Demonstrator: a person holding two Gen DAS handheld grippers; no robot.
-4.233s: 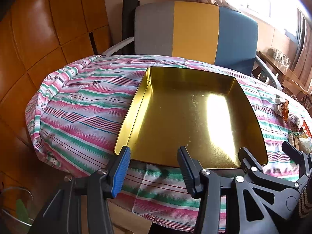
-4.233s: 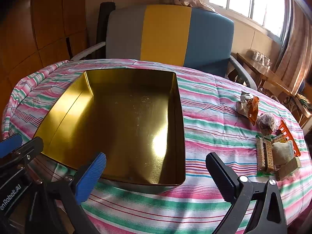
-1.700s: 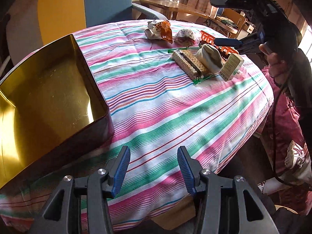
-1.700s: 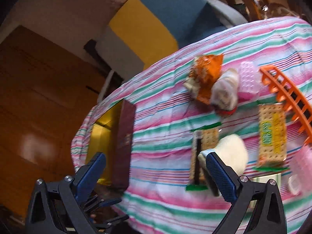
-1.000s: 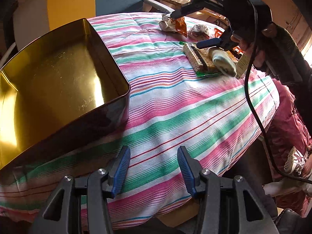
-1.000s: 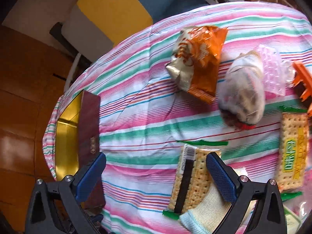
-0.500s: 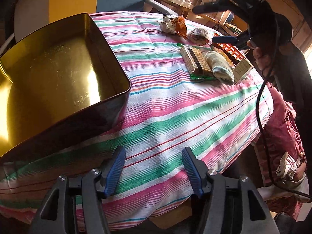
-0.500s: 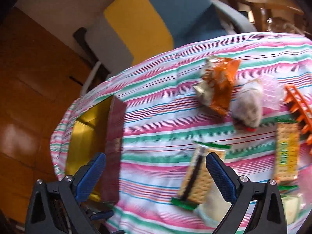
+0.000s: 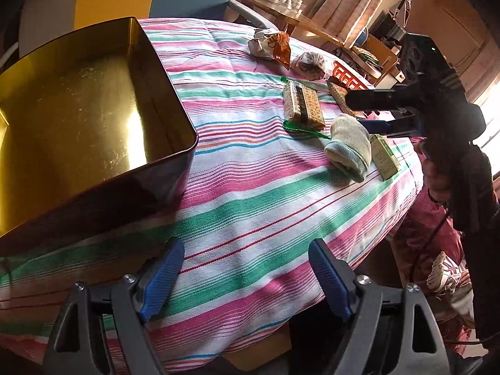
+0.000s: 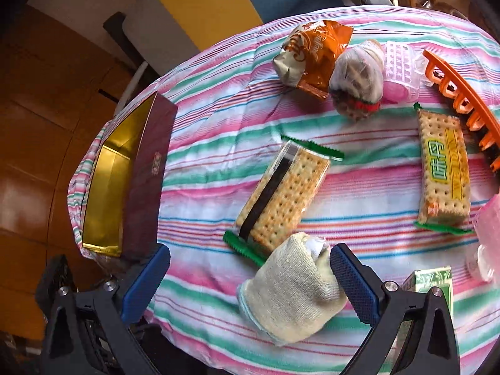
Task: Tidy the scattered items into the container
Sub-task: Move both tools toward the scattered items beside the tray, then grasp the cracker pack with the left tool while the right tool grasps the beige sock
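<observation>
An empty gold tin (image 9: 78, 106) stands at the table's left; it also shows in the right wrist view (image 10: 125, 187). Scattered items lie to its right: a rolled cream sock (image 10: 290, 290) (image 9: 348, 147), a cracker pack (image 10: 281, 193) (image 9: 301, 104), a second cracker pack (image 10: 443, 172), an orange snack bag (image 10: 312, 53) (image 9: 270, 43), a wrapped bundle (image 10: 359, 81), an orange hair clip (image 10: 462, 100) and a green box (image 10: 431, 281) (image 9: 384, 156). My right gripper (image 10: 250, 284) is open, just above the sock, which lies between its jaws. My left gripper (image 9: 247, 275) is open and empty at the table's near edge.
A striped cloth (image 9: 250, 193) covers the round table. A grey, yellow and blue chair (image 10: 218, 3) stands behind it. Pink plastic pieces (image 10: 400, 72) lie by the hair clip. A side table (image 9: 281, 3) with glasses stands by the window.
My right gripper has dropped closer to the table, over the rolled sock. My left gripper has opened wider and stays near the front edge.
</observation>
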